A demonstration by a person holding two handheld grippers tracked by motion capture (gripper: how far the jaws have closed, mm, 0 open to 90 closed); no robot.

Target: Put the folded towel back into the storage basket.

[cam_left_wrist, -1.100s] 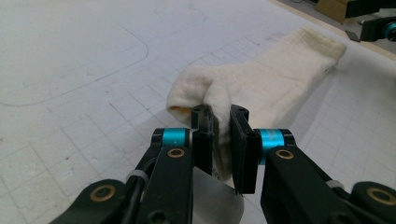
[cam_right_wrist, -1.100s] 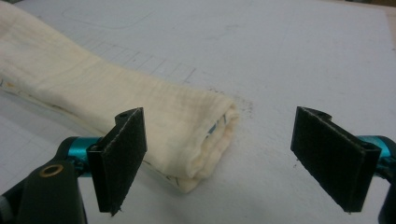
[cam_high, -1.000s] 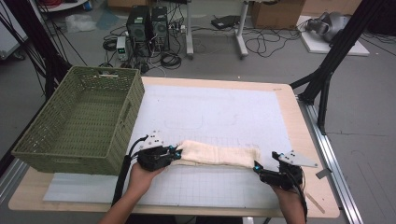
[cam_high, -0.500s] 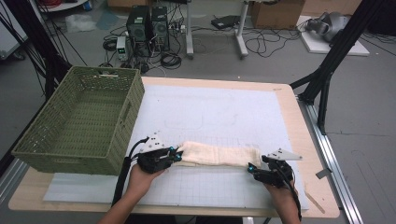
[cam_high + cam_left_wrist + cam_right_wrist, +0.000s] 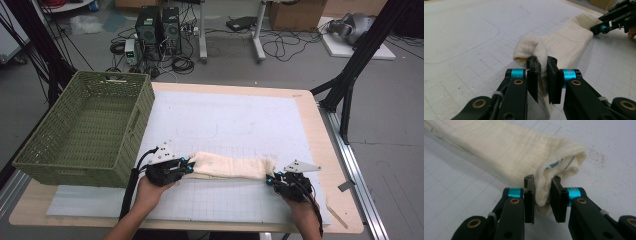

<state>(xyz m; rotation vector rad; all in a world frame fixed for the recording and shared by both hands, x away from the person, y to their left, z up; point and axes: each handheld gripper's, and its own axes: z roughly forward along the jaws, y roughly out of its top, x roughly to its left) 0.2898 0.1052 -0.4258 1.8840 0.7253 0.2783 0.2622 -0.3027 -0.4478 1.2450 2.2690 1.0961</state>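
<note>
A cream towel (image 5: 230, 166), folded into a long strip, lies across the near part of the white gridded mat (image 5: 235, 120). My left gripper (image 5: 187, 167) is shut on the towel's left end; in the left gripper view the cloth (image 5: 564, 45) bunches between the two black jaws of that gripper (image 5: 543, 75). My right gripper (image 5: 270, 178) has just been closing and now pinches the towel's right end. In the right gripper view a fold of the towel (image 5: 506, 147) is squeezed between that gripper's (image 5: 543, 195) pads. Both hands rest low at the table's front.
A green woven basket (image 5: 87, 130) stands on the table's left side, close to my left gripper. The table's wooden edge (image 5: 325, 150) runs along the right. Black stand legs (image 5: 350, 75) and cables lie on the floor behind.
My right gripper slid left to the towel's right end and its jaws closed on the cloth. The left gripper and its end of the towel stayed put.
</note>
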